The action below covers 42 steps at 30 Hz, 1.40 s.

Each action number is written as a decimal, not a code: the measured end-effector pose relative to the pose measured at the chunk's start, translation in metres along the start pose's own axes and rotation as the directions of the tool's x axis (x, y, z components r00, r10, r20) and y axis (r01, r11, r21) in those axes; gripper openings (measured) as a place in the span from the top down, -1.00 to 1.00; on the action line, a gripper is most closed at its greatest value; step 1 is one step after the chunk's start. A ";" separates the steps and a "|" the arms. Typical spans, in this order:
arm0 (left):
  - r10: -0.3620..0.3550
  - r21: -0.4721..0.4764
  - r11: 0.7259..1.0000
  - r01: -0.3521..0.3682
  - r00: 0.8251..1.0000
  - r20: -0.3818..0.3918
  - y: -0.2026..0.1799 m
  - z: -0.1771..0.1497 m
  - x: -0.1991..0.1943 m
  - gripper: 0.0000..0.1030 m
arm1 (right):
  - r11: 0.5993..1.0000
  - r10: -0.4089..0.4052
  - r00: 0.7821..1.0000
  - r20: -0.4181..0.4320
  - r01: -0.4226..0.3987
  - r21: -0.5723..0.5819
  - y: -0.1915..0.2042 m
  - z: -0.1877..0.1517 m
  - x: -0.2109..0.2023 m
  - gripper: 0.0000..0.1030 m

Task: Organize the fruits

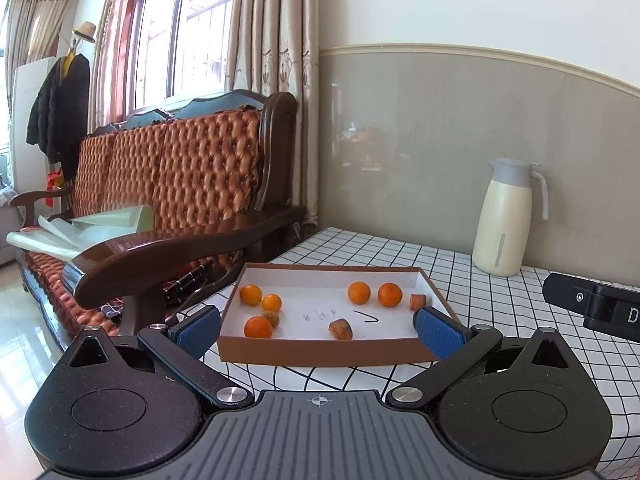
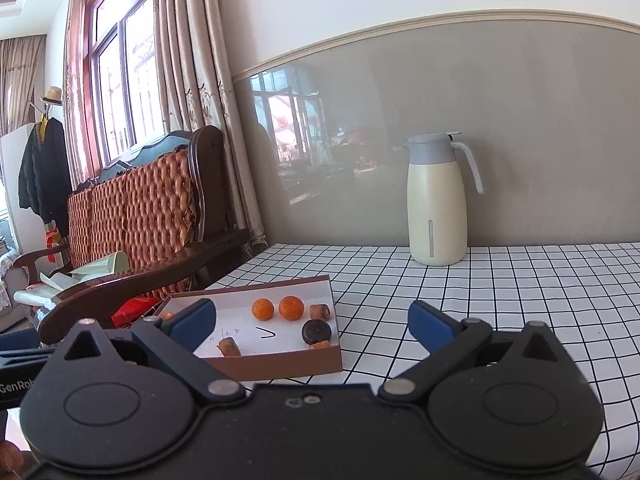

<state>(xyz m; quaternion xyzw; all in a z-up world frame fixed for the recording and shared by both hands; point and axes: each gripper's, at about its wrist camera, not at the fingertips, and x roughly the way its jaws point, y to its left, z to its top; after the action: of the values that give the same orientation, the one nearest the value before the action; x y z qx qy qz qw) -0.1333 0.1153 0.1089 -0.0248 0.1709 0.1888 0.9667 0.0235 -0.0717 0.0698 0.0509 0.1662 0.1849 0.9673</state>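
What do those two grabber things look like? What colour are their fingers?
Both are black plastic. The left gripper has a ribbed dark grey body with a small white crosshair mark, round black discs on each side, silver screws, and blue padded fingers. The right gripper has the same build and blue fingers. White lettering shows on the left gripper's side in the right wrist view.

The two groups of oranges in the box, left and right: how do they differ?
The left group has three bright oranges plus one duller, darker fruit, bunched close near the box's left wall; some appear to touch. The right group has two, side by side with a small gap. All are round and rest on the white floor.
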 end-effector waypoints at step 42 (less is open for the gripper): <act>-0.003 -0.002 1.000 0.003 1.000 -0.031 0.007 -0.009 -0.001 -1.00 | 0.993 -0.048 0.997 -0.063 0.041 -0.106 0.015 -0.008 0.006 -0.88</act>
<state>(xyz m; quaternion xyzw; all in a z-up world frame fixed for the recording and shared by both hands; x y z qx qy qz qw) -0.1393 0.1202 0.1009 -0.0291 0.1854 0.1869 0.9643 0.0206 -0.0558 0.0626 -0.0097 0.1887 0.1732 0.9666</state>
